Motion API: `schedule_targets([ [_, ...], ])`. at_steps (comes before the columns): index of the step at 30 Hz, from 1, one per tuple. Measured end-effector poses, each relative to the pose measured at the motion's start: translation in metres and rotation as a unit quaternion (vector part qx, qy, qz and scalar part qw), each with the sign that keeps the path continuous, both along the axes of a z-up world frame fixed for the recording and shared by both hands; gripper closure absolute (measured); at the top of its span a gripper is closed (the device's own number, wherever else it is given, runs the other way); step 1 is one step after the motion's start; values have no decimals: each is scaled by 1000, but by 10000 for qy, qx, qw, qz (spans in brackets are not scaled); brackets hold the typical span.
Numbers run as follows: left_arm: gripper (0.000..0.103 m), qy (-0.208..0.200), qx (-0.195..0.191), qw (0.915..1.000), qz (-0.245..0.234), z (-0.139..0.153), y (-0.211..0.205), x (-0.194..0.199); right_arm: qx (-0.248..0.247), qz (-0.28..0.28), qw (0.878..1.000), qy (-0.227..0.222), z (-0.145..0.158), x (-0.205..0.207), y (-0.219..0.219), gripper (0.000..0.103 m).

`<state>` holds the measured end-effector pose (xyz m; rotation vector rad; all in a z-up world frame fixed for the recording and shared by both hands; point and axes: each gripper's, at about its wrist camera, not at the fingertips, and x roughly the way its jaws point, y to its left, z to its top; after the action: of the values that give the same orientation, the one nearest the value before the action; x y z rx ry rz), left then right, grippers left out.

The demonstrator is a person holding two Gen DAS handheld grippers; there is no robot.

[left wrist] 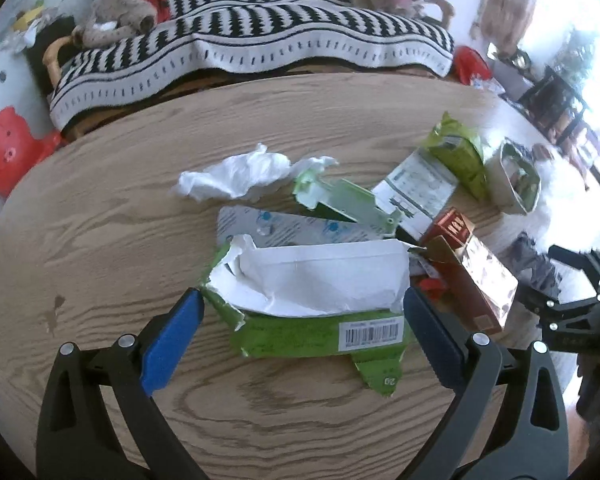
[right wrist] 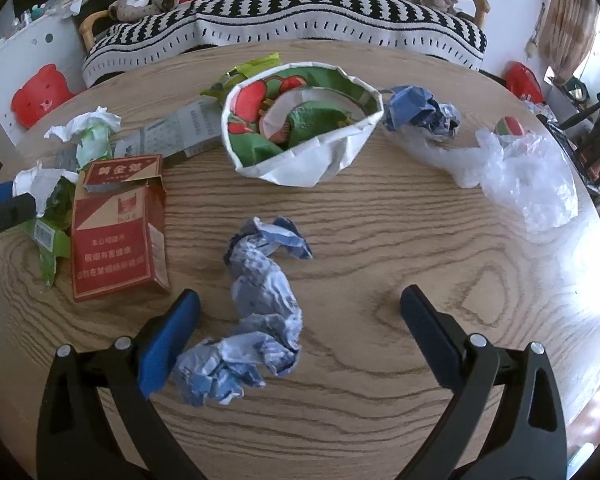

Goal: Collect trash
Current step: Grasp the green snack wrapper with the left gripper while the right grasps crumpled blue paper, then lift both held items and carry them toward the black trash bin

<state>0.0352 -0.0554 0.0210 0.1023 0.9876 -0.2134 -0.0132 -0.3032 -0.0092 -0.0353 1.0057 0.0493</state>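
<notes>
Trash lies on a round wooden table. My left gripper is open, its blue fingers on either side of a torn green carton with a white inside. A red cigarette pack lies right of it, also in the right wrist view. My right gripper is open over a crumpled blue-and-white paper, which lies nearer the left finger. A white paper bag with trash inside stands beyond.
White tissue, a green card piece, a leaflet and a green packet lie beyond the carton. Another blue paper ball and a clear plastic bag lie at right. A striped sofa stands behind the table.
</notes>
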Motion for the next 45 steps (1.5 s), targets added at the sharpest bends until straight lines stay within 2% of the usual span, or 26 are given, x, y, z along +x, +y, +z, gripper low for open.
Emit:
schedule_targets([
  [5, 6, 35, 201, 9996, -176, -4, -10, 8, -60, -9, 10000, -72, 0, 1, 6, 6],
  [7, 6, 26, 221, 9995, -210, -3, -12, 10, 18, -37, 10000, 49, -1, 0, 5, 6],
  [13, 6, 10, 611, 9977, -283, -14, -19, 12, 122, -84, 9998, 101, -1, -2, 7, 5],
  [17, 9, 20, 521, 9981, -317, -21, -15, 13, 204, -29, 9997, 137, -1, -5, 8, 5],
  [18, 14, -2, 436, 9985, -333, -22, -13, 13, 302, 56, 9995, 92, 1, -7, 8, 6],
  [19, 18, 6, 334, 9987, -380, -24, -10, 13, 364, 117, 9993, 15, 4, -9, 7, 22],
  [20, 31, 0, 261, 9989, -387, -24, -9, 11, 300, 120, 9994, -77, 7, -12, 7, 39],
  [21, 34, 12, 159, 9990, -413, -25, -7, 10, 187, -22, 9997, -131, 11, -15, 5, 75],
  [24, 48, -123, 61, 9994, -303, -18, 0, 2, 510, -129, 9986, -83, 11, -19, -5, 75],
  [26, 62, -154, 32, 9996, -242, -14, 3, 0, 521, -142, 9985, -114, 14, -24, -7, 75],
  [28, 66, -160, -29, 9997, -157, -10, 8, -2, 494, -118, 9985, -203, 16, -30, -8, 75],
  [30, 84, -156, -38, 9998, -91, -8, 12, -4, 412, -103, 9988, -227, 21, -34, -5, 75],
  [31, 101, -138, -73, 9999, -60, -7, 15, -6, 319, -118, 9992, -216, 22, -36, -4, 75],
  [40, 101, -154, -141, 9998, -13, -5, 17, -19, 244, -258, 9991, -245, 35, -49, -11, 75],
  [42, 96, -188, 15, 9997, 138, -3, 17, -19, 229, -296, 9990, -235, 35, -52, -14, 75],
  [43, 78, -230, 210, 9991, 293, -2, 18, -21, 227, -319, 9990, -222, 35, -53, -15, 75],
  [44, 35, -286, 352, 9980, 436, 1, 19, -24, 229, -341, 9989, -223, 35, -54, -18, 75],
  [45, 15, -391, 400, 9971, 512, 4, 20, -29, 227, -342, 9989, -248, 35, -54, -19, 75],
])
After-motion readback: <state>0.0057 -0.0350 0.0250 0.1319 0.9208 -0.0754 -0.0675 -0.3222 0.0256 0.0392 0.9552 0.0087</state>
